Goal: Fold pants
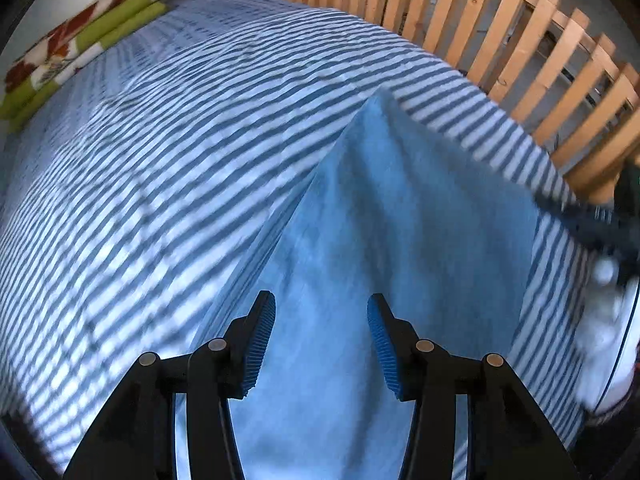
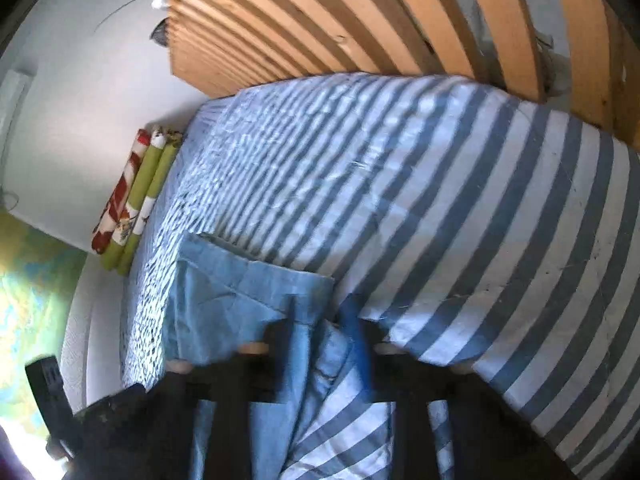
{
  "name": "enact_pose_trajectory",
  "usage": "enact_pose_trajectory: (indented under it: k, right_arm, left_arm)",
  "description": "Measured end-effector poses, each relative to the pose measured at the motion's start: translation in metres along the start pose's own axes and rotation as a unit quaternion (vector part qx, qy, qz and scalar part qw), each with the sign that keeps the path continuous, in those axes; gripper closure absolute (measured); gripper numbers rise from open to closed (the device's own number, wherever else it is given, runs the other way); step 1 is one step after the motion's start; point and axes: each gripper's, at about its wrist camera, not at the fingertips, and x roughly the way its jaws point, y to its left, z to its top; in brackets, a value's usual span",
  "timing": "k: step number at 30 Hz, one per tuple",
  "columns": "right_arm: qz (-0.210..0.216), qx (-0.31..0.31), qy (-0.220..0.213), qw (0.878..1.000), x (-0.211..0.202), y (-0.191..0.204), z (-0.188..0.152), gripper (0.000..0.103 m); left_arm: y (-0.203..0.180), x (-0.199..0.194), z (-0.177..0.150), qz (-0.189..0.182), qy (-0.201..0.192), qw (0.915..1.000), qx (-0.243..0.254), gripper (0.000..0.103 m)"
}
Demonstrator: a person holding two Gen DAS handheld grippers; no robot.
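Light blue pants (image 1: 400,200) lie spread on a bed with a blue and white striped sheet (image 1: 160,160). My left gripper (image 1: 320,320) hovers just above the near part of the pants, open, with nothing between its blue pads. In the left wrist view my right gripper (image 1: 600,220) is a dark blur at the pants' right edge. In its own view, the right gripper (image 2: 324,320) is blurred and closed on a bunched edge of the pants (image 2: 240,292), which runs down between its fingers.
A wooden slatted frame (image 1: 520,40) stands along the far side of the bed, also seen as slats (image 2: 320,20). A folded green, red and white cloth (image 1: 80,36) lies at the bed's far left corner by the white wall, the same cloth (image 2: 132,200) in the right wrist view.
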Motion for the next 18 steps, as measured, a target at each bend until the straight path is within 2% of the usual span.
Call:
enact_pose_trajectory:
  k: [2, 3, 4, 6, 7, 8, 10, 12, 13, 14, 15, 16, 18]
  right_arm:
    - [0.046, 0.000, 0.008, 0.999, -0.008, 0.004, 0.001, 0.101]
    - [0.041, -0.003, 0.012, 0.999, -0.009, 0.006, 0.002, 0.101]
    - [0.007, -0.015, 0.003, 1.000, -0.013, 0.009, 0.002, 0.101]
    - [-0.030, -0.025, -0.015, 0.999, -0.019, 0.010, 0.005, 0.097]
    - [-0.028, -0.021, -0.014, 0.999, -0.023, 0.008, 0.004, 0.096]
    - [-0.001, -0.015, -0.003, 1.000, -0.027, 0.007, 0.005, 0.095]
    - [0.026, -0.025, 0.013, 0.999, -0.032, 0.012, 0.000, 0.091]
    - [0.027, -0.049, 0.015, 0.998, -0.036, 0.026, -0.008, 0.089]
    - [0.029, -0.064, 0.018, 0.997, -0.038, 0.034, -0.014, 0.089]
    - [0.036, -0.085, 0.028, 0.995, -0.039, 0.046, -0.023, 0.088]
    - [0.042, -0.100, 0.035, 0.994, -0.038, 0.056, -0.030, 0.088]
    - [0.049, -0.118, 0.044, 0.991, -0.038, 0.065, -0.039, 0.088]
    - [0.065, -0.164, 0.061, 0.983, -0.039, 0.087, -0.061, 0.085]
  left_arm:
    - [0.018, -0.024, -0.030, 0.013, -0.007, 0.9996, -0.024, 0.051]
    - [0.029, -0.038, -0.044, 0.024, -0.013, 0.9990, -0.035, 0.051]
    - [0.043, -0.056, -0.061, 0.040, -0.022, 0.9977, -0.049, 0.051]
    - [0.079, -0.096, -0.100, 0.064, -0.039, 0.9923, -0.099, 0.051]
    - [0.103, -0.124, -0.129, 0.078, -0.050, 0.9875, -0.128, 0.050]
    - [0.119, -0.142, -0.146, 0.095, -0.058, 0.9829, -0.147, 0.048]
    - [0.160, -0.184, -0.197, 0.125, -0.074, 0.9673, -0.208, 0.045]
    - [0.200, -0.224, -0.255, 0.140, -0.087, 0.9472, -0.275, 0.042]
    - [0.219, -0.246, -0.293, 0.164, -0.094, 0.9323, -0.308, 0.042]
    - [0.231, -0.259, -0.318, 0.178, -0.097, 0.9234, -0.326, 0.042]
    - [0.243, -0.271, -0.344, 0.188, -0.100, 0.9140, -0.345, 0.042]
    - [0.256, -0.288, -0.382, 0.199, -0.106, 0.8998, -0.374, 0.041]
    - [0.274, -0.307, -0.434, 0.205, -0.116, 0.8777, -0.417, 0.040]
